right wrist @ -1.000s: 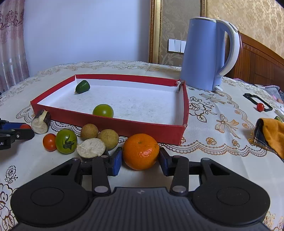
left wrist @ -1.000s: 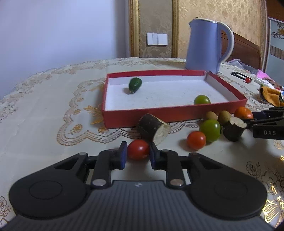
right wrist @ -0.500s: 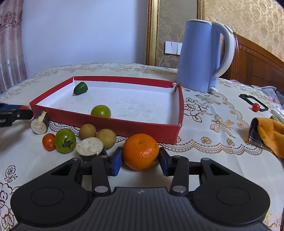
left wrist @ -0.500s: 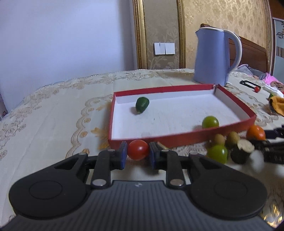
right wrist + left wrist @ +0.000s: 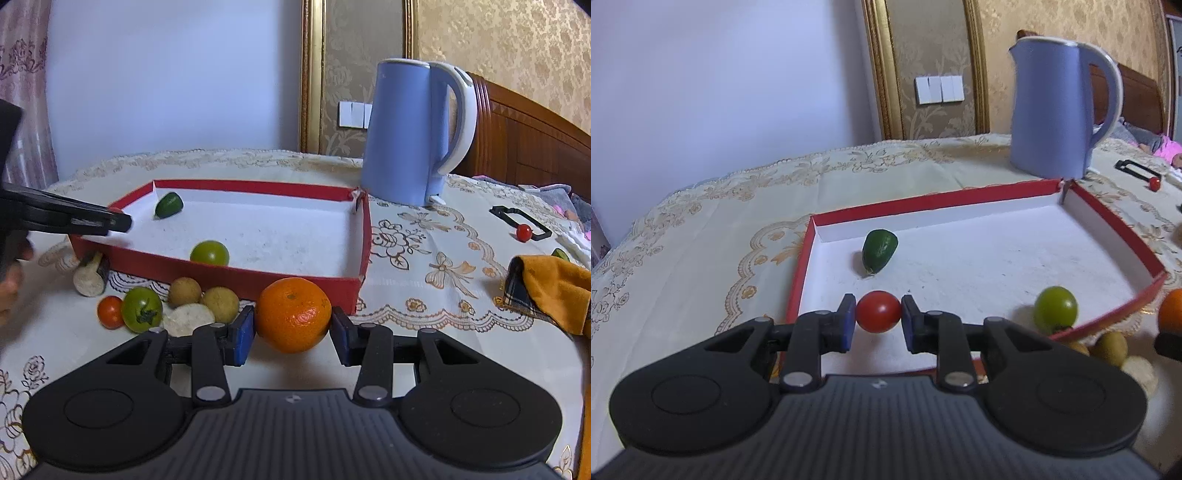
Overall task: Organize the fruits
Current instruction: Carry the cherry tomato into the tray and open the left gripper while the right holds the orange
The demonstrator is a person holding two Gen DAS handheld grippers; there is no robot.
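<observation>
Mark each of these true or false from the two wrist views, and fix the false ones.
1. The left gripper is shut on a red cherry tomato. True.
2. The right gripper grips a green tomato. False: it holds a mandarin orange.
3. The red tray has no fruit lying in it. False: a small green avocado-like fruit and a green tomato lie inside.
4. The blue kettle stands on the tablecloth beyond the tray's far corner. True.
5. Two brown longan-like fruits lie outside the tray. True.
</observation>
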